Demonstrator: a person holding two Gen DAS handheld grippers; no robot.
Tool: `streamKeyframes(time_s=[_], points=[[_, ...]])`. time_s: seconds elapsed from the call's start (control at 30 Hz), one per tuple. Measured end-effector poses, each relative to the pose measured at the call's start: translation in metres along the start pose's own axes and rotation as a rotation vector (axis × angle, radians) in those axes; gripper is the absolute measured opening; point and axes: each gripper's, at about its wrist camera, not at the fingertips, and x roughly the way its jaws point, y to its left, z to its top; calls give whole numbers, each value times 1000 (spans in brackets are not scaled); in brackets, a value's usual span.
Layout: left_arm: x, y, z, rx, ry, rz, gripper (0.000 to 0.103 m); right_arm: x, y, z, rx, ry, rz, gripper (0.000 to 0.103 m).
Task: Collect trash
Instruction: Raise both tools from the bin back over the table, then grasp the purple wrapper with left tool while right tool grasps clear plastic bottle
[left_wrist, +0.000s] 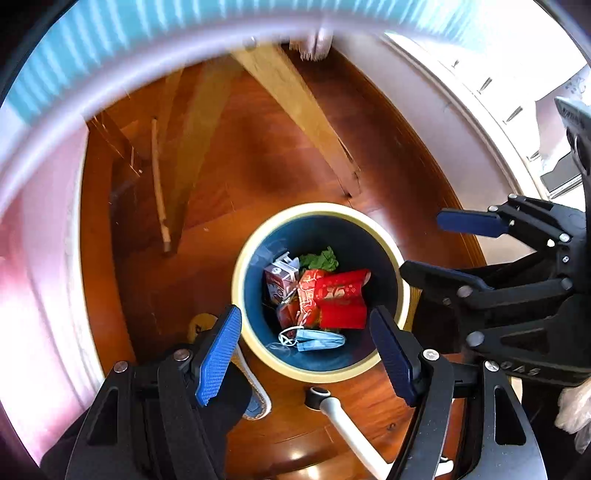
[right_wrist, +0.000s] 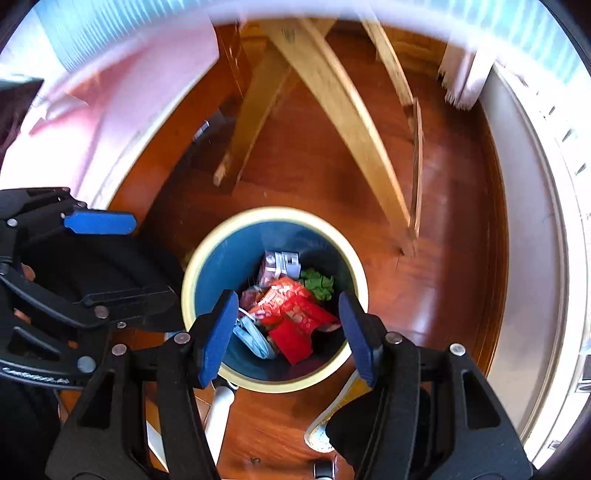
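Observation:
A round trash bin (left_wrist: 400, 266) with a cream rim and dark blue inside stands on the wood floor, seen from above in both views (right_wrist: 360, 273). Inside lie red packets (left_wrist: 341, 301) (right_wrist: 295, 325), a small drink carton (left_wrist: 280, 278) (right_wrist: 279, 266), a green scrap (left_wrist: 319, 259) (right_wrist: 317, 284) and a blue face mask (left_wrist: 317, 339) (right_wrist: 255, 339). My left gripper (left_wrist: 306, 350) is open and empty above the bin. My right gripper (right_wrist: 288, 336) is open and empty above it too. Each gripper shows at the edge of the other's view.
Wooden table legs (right_wrist: 332, 92) stand beyond the bin. A white baseboard and wall (right_wrist: 535, 221) run along the right. Pink fabric (right_wrist: 92, 122) is at the left. A white tube (left_wrist: 347, 424) and a shoe (right_wrist: 332, 417) lie on the floor near the bin.

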Motion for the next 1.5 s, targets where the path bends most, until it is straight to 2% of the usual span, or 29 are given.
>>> streamKeyframes(time_s=[0.1,0.3,0.47,0.57,0.7,0.8,0.97,1.13,1.23,1.5], points=[[-31,-2,-4,3,-22,-18,73,-28,-1,6,7,-18,42,57],[-113,-8,-16,76,-91,-32,73,-99,12,19,-107,-65,77,57],[-185,2,-7,49,-158,-6,73,-165,26,30,-181,-117,119,57],[-226,5,7,48,-214,62,73,-203,33,44,-215,-152,133,57],[-276,3,32,76,-284,136,73,-254,39,76,-246,-236,106,57],[-311,-3,54,114,-356,188,73,-290,40,109,-252,-310,60,57],[-356,2,107,138,-426,218,73,-329,35,178,-247,-392,-12,57],[-373,17,181,137,-451,260,73,-335,9,259,-160,-413,-29,57],[-370,33,223,122,-461,260,73,-324,-27,306,-73,-409,-20,57],[-329,98,337,52,-436,166,73,-228,-114,403,202,-359,90,57]])
